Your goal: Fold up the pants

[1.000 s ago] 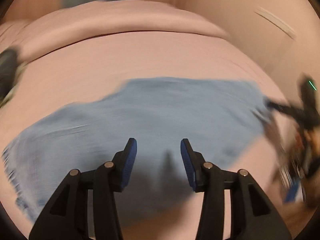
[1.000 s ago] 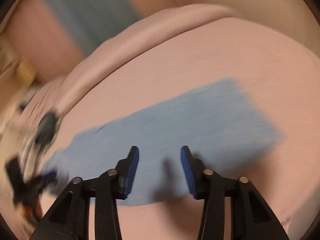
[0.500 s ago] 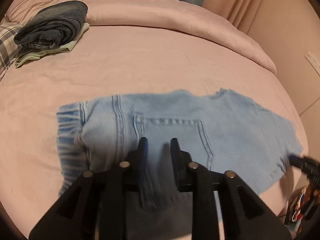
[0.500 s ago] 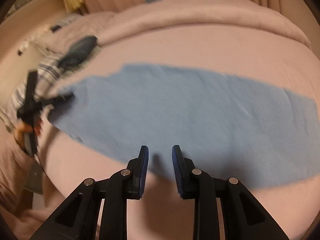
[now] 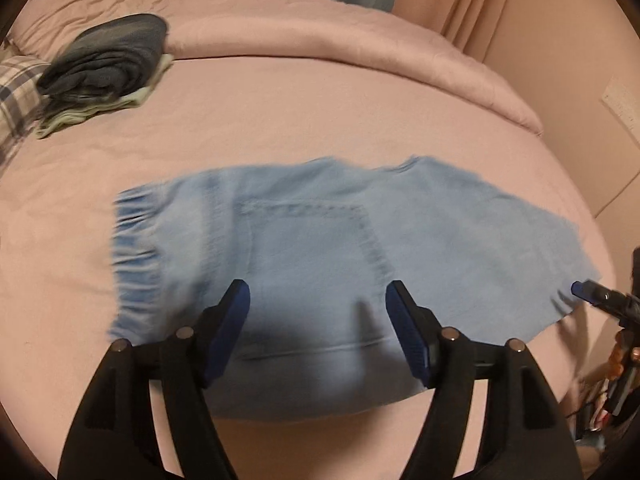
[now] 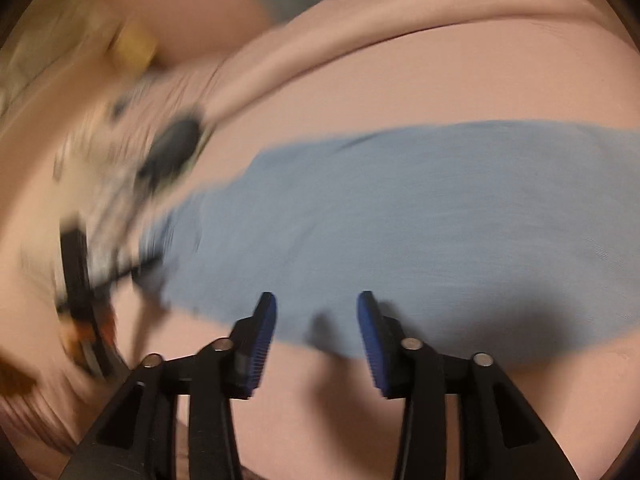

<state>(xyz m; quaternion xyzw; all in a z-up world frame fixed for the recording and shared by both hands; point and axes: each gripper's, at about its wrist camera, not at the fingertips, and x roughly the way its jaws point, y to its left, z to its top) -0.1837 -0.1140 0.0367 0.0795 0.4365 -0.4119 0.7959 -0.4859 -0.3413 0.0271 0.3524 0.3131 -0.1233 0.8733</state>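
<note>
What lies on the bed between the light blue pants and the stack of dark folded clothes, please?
Nothing: in the left wrist view, only bare pink bed sheet separates the light blue pants from the stack of dark folded clothes.

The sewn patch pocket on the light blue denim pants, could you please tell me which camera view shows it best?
The left wrist view: the sewn patch pocket lies near centre on the light blue denim pants, its stitched outline visible. The right wrist view shows the pants only as a motion-blurred blue strip, with no pocket discernible.
</note>
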